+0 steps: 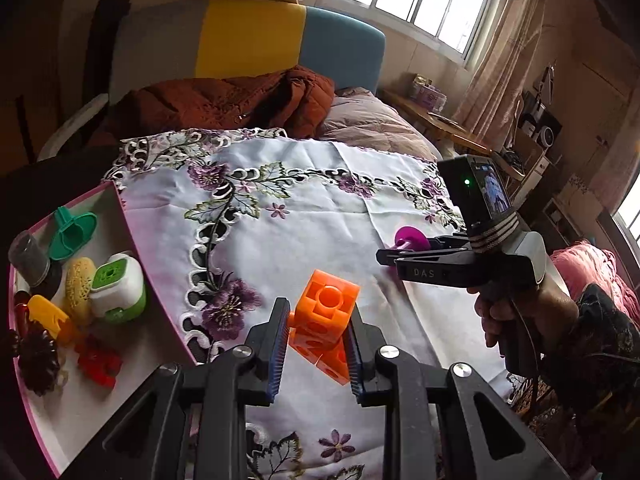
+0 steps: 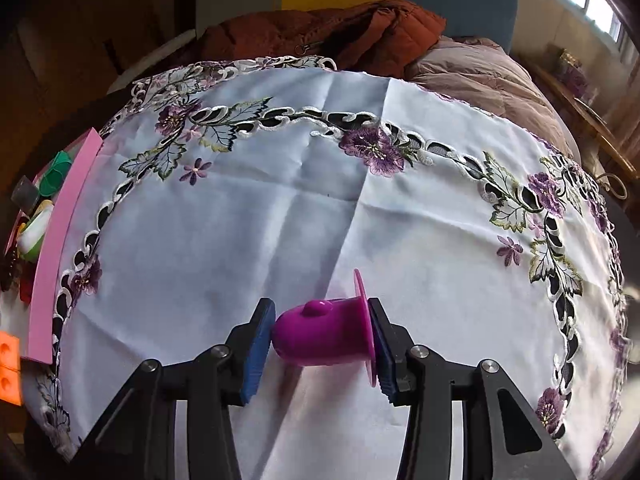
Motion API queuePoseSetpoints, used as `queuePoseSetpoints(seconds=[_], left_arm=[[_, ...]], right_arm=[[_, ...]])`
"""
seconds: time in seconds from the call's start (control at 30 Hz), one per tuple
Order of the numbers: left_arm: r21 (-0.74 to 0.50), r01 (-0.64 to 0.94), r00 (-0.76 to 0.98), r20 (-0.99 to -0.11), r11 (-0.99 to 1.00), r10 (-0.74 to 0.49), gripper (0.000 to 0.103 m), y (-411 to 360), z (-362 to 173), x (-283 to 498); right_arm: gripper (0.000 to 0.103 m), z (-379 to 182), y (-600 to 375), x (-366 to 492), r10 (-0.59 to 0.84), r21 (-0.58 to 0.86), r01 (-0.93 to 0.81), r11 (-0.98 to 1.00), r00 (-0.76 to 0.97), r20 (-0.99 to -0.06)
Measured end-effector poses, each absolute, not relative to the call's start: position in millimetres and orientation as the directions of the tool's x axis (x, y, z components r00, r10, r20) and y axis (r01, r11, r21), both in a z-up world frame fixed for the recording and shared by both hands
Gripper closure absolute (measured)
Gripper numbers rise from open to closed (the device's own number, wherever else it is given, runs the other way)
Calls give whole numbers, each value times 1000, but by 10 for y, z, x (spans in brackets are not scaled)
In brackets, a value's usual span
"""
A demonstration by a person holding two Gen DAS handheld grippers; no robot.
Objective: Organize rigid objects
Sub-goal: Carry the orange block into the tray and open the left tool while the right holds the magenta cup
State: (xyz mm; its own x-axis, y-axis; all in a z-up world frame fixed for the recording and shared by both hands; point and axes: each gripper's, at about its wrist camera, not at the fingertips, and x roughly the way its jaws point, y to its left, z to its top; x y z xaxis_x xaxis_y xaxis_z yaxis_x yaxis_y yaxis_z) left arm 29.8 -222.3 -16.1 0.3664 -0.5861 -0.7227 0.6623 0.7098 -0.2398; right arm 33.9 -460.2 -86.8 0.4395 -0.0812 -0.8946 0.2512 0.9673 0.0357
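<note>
My left gripper [image 1: 318, 332] is shut on an orange plastic block [image 1: 326, 312] with round holes and holds it above the embroidered white tablecloth [image 1: 304, 208]. The block also shows at the left edge of the right wrist view [image 2: 9, 364]. My right gripper [image 2: 320, 340] is shut on a purple flanged cup-shaped piece [image 2: 324, 336], lying sideways between the pads, low over the cloth. The right gripper [image 1: 386, 258] with the purple piece [image 1: 412, 238] also shows in the left wrist view, to the right of the orange block.
A pink-rimmed white tray [image 1: 132, 236] at the left holds several small items: a green funnel-like piece [image 1: 74, 234], a white-and-green box [image 1: 118, 288], a yellow piece [image 1: 48, 314], a red piece [image 1: 98, 362]. A bed with a rust jacket [image 1: 240, 100] lies behind the table.
</note>
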Motion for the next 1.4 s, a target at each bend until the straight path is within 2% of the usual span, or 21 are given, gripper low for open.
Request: queuePoseSetpoints(seconds=[0.33,1.4], left_arm=[[-198,606,450,-714,771,-537,78,-1839,-97,244],[-196,448,521,-736,873,-433,78,-1076,-202,351]], right_arm=[[56,-915,-4473,367,-152,-69,204,977,428,-891],[56,-942,-4374,348,-205,-150,159,976,431,-879]])
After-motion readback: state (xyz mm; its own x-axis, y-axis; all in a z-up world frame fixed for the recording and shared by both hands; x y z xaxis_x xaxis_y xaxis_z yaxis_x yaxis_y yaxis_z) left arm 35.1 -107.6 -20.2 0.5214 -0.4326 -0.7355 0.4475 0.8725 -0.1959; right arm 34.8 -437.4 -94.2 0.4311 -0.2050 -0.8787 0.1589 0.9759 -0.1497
